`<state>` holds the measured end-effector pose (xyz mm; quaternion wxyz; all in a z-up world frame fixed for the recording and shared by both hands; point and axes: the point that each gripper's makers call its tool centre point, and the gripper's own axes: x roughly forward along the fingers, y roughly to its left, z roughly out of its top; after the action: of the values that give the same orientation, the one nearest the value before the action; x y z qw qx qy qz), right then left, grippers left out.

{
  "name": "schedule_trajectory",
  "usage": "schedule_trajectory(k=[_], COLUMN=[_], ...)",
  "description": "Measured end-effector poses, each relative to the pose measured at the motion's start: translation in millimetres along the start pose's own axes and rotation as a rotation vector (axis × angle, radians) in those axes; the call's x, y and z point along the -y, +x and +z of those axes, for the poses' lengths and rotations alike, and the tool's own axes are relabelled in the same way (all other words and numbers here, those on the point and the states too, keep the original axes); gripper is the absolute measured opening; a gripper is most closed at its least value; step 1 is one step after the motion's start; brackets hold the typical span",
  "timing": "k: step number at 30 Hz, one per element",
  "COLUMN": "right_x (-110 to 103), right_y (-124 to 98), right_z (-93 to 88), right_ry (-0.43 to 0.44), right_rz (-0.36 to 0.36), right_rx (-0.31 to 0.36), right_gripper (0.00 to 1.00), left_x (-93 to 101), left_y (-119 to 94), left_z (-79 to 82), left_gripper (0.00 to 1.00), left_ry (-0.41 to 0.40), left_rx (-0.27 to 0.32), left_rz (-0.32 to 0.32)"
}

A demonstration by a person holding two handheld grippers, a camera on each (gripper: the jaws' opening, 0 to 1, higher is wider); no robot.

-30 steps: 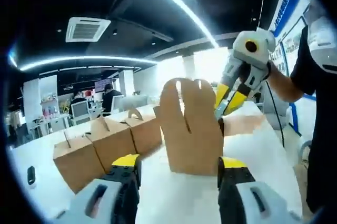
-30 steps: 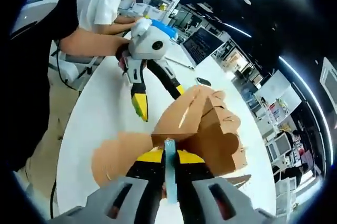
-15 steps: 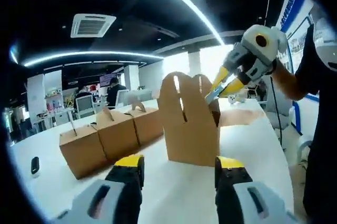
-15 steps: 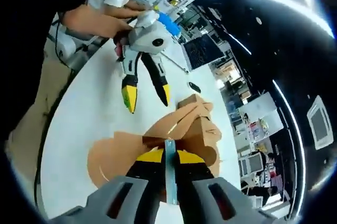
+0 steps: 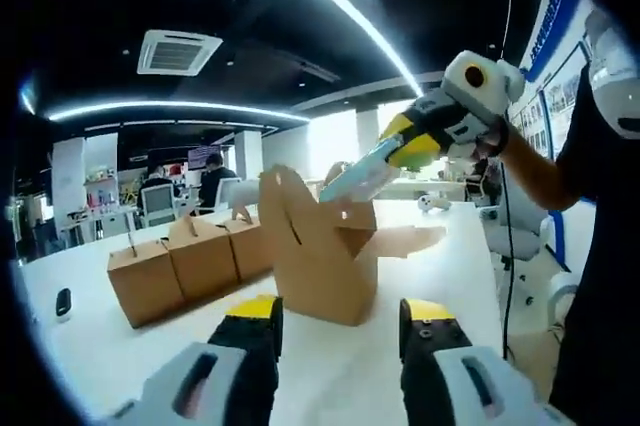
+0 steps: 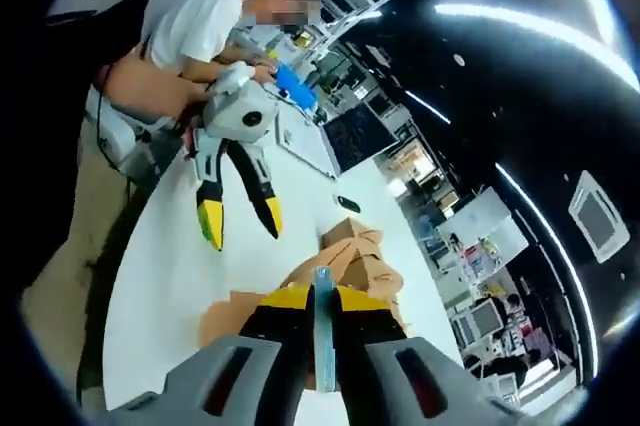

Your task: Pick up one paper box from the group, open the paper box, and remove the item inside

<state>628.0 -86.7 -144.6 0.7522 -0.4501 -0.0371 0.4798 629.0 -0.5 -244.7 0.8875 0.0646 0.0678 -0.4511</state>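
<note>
My right gripper (image 6: 322, 308) has its jaws pressed together on a thin blue card (image 6: 322, 331), the item from inside the box. In the left gripper view I see this same gripper (image 5: 400, 146) high above the opened paper box (image 5: 315, 256), with the blue card (image 5: 357, 178) sticking out from its jaw tips over the box top. The box stands on the white bench (image 5: 150, 346) with its flaps spread; one flap (image 5: 405, 239) lies out flat to the side. In the right gripper view the open box (image 6: 365, 256) is just behind my jaws.

My left gripper (image 5: 335, 321) has its jaws apart and holds nothing; the box stands between and just beyond them, not touching. From the right gripper view I see it (image 6: 238, 221) hanging open over the bench.

Three closed paper boxes (image 5: 190, 261) stay in a row beside the opened one.

I judge the card is nearly free. The risk: the grip is on a narrow edge, so the card may slip or bend if it catches a flap. Also nobody holds the box, so it may tip.
</note>
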Motion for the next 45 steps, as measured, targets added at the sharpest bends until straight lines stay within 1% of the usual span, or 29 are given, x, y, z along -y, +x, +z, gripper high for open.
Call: schedule_trajectory(k=[2,4,7,8,10,13,14,15,20,21,24,26,29,32,34,36,38,39,40,41,43,44,45], right_x=[2.8,9.3,16.9,19.3,23.1,26.8,28.1,28.8,29.6,28.8,26.0,23.7,21.7,17.9,15.8,10.1,1.2,0.0,-7.4,-11.5,-20.7,-30.7,-36.7], right_y=[-4.3,-9.1,-15.4,-16.8,-18.8,-23.0,-24.8,-25.7,-28.2,-28.3,-27.7,-26.8,-26.0,-27.8,-30.1,-31.9,-35.8,-36.5,-39.6,-42.1,-45.2,-44.9,-44.8], right_z=[3.4,8.3,11.4,9.9,4.7,-0.2,-1.0,-1.4,-7.4,-8.2,-9.4,-9.9,-9.5,-5.0,-2.3,-0.4,3.6,4.2,9.0,10.5,10.0,7.5,7.5], right_ry=[0.011,0.076,0.181,0.221,0.294,0.416,0.48,0.521,0.799,0.847,0.953,1.005,1.053,1.175,1.237,1.298,1.357,1.368,1.407,1.428,1.426,1.41,1.416], right_rz=[-0.021,-0.058,-0.088,-0.095,-0.101,-0.096,-0.088,-0.084,-0.037,-0.022,0.007,0.025,0.036,0.063,0.07,0.097,0.121,0.125,0.148,0.163,0.165,0.182,0.188], right_rx=[0.018,0.07,0.14,0.152,0.169,0.224,0.259,0.279,0.395,0.416,0.47,0.498,0.521,0.587,0.619,0.639,0.673,0.68,0.699,0.709,0.703,0.664,0.659], right_gripper=[0.09,0.09,0.08,0.08,0.08,0.08,0.08,0.08,0.08,0.08,0.08,0.08,0.08,0.08,0.08,0.08,0.08,0.08,0.08,0.08,0.08,0.08,0.08], left_x=[2.5,1.3,2.2,6.5,13.3,18.7,18.7,17.4,14.8,14.7,14.0,13.4,11.9,7.9,4.4,1.0,-0.6,-0.7,-1.7,-2.6,-3.3,-3.0,-2.8], left_y=[-4.6,-7.0,-11.5,-12.9,-12.6,-9.7,-8.9,-7.7,-5.8,-6.2,-8.7,-9.4,-9.2,-10.9,-12.6,-13.3,-13.5,-13.4,-13.6,-13.8,-14.5,-14.6,-14.4], left_z=[1.0,3.6,9.0,13.6,18.3,20.6,20.1,19.3,9.2,8.8,13.1,16.4,17.9,11.8,7.9,6.5,6.8,7.1,7.4,7.5,7.1,6.3,4.9], left_gripper=[0.43,0.43,0.43,0.43,0.43,0.43,0.43,0.42,0.42,0.42,0.42,0.42,0.42,0.41,0.41,0.41,0.39,0.38,0.38,0.38,0.38,0.38,0.38], left_ry=[-0.004,-0.004,0.005,0.01,-0.017,0.005,0.012,0.016,0.008,0.007,-0.006,-0.006,-0.005,-0.007,-0.025,-0.044,-0.054,-0.055,-0.053,-0.052,-0.051,-0.051,-0.053], left_rx=[-0.004,0.003,0.025,0.051,0.072,0.067,0.061,0.056,0.029,0.029,0.053,0.069,0.076,0.064,0.062,0.065,0.069,0.069,0.07,0.07,0.072,0.071,0.068], left_rz=[-0.002,0.013,0.032,0.022,-0.003,-0.018,-0.018,-0.015,-0.015,-0.014,-0.014,-0.018,-0.014,0.0,0.008,0.013,0.012,0.012,0.016,0.018,0.02,0.016,0.011])
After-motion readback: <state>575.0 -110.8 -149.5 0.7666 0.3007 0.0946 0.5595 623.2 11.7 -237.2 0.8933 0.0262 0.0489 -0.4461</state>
